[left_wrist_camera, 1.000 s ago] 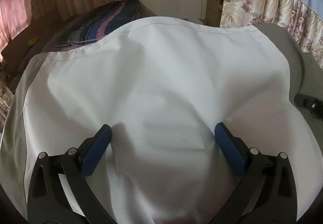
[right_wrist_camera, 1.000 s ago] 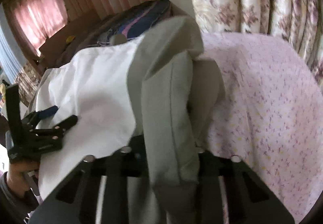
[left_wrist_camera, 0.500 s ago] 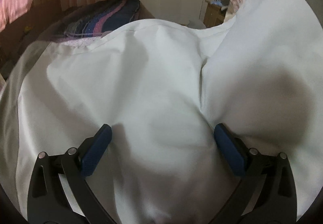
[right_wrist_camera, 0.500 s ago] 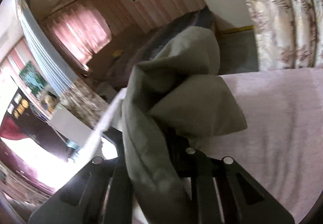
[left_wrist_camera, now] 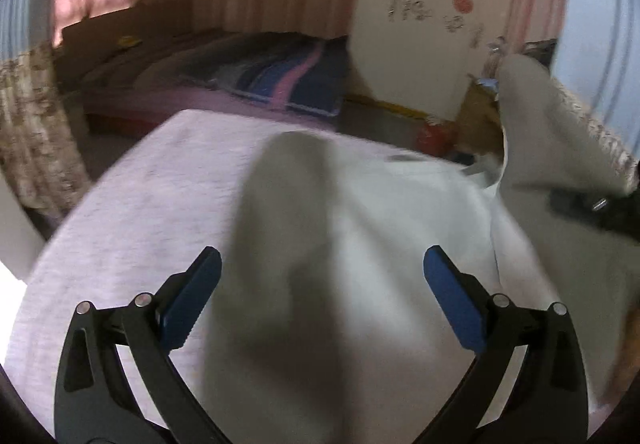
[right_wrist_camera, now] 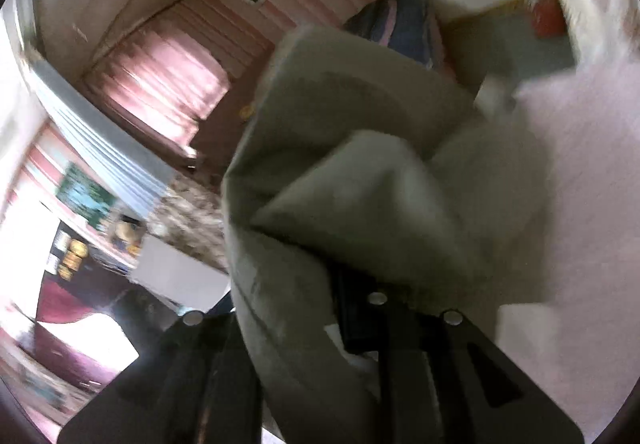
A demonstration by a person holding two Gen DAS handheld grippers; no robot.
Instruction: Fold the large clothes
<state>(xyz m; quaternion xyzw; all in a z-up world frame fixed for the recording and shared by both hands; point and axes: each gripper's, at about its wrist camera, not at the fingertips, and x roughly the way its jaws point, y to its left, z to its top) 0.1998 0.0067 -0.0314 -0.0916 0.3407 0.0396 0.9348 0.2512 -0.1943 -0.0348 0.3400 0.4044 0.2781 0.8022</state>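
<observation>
While the left gripper (left_wrist_camera: 322,296) is gaping wide over the cloth (left_wrist_camera: 360,244), gripping nothing, the right gripper (right_wrist_camera: 340,304) is clamping it. Pink bedspread (left_wrist_camera: 160,183) is lying beneath.

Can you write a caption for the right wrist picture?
Right gripper clamped on a bunched grey-green garment, lifted over the pink bedspread.

Left hand-held gripper (left_wrist_camera: 322,304) with jaws wide apart, right hand-held gripper (right_wrist_camera: 332,304) clamped tight.
</observation>
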